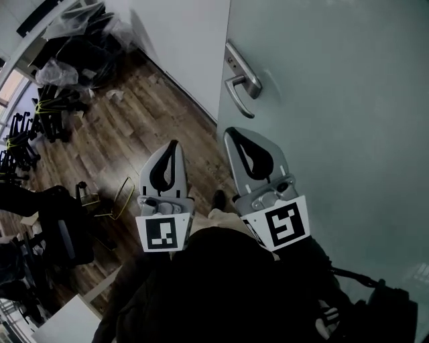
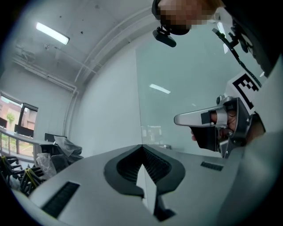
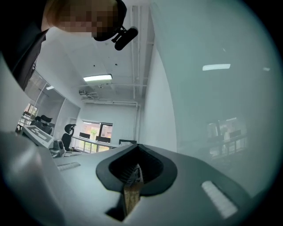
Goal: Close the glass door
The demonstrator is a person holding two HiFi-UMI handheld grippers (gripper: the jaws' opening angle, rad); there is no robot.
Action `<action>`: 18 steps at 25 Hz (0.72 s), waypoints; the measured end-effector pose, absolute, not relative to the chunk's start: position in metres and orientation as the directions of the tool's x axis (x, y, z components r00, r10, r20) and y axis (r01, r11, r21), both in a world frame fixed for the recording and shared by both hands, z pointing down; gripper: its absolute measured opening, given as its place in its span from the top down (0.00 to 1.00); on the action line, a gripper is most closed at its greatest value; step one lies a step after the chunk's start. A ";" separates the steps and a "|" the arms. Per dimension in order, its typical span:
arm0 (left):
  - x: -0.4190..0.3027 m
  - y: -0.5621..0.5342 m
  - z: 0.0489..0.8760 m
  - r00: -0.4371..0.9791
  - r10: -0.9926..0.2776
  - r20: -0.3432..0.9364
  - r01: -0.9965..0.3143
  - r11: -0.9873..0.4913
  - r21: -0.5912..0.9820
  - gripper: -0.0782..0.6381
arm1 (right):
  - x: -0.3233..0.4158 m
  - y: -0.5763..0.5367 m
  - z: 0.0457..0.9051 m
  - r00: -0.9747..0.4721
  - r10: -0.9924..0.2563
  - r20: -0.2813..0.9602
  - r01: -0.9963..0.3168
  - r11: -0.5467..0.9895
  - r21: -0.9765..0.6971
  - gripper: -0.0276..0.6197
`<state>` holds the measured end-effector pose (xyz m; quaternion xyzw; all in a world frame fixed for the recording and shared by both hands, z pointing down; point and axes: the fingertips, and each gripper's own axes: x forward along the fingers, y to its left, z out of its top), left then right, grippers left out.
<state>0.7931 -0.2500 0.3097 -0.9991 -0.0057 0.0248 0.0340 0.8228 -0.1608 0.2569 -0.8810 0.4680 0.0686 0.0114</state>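
The frosted glass door fills the right of the head view, with its silver lever handle near its left edge. My right gripper is shut on nothing, and its tip points up just below the handle without touching it. My left gripper is shut and empty too, over the wood floor left of the door edge. In the left gripper view the shut jaws face the door, and the lever shows to the right beside the right gripper's marker cube. The right gripper view has the shut jaws beside the glass.
A white wall meets the door's left edge. Office chairs and plastic-wrapped items crowd the left of the wood floor. A yellow frame lies on the floor. The person's dark clothing fills the bottom.
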 end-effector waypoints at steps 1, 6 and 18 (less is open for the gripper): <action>0.803 -0.251 0.308 0.998 0.023 -0.052 0.019 -0.997 -0.069 0.90 | 0.833 -0.159 0.254 0.571 -0.809 -0.139 -0.811 -0.582 0.057 0.95; 0.857 -0.260 0.308 0.995 0.053 -0.080 0.050 -0.998 -0.031 0.90 | 0.882 -0.162 0.270 0.616 -0.784 -0.079 -0.774 -0.621 0.128 0.92; 0.933 -0.278 0.346 0.987 0.159 -0.030 0.159 -0.987 0.020 0.90 | 0.943 -0.186 0.393 0.659 -0.705 0.260 -0.742 -0.667 0.072 0.81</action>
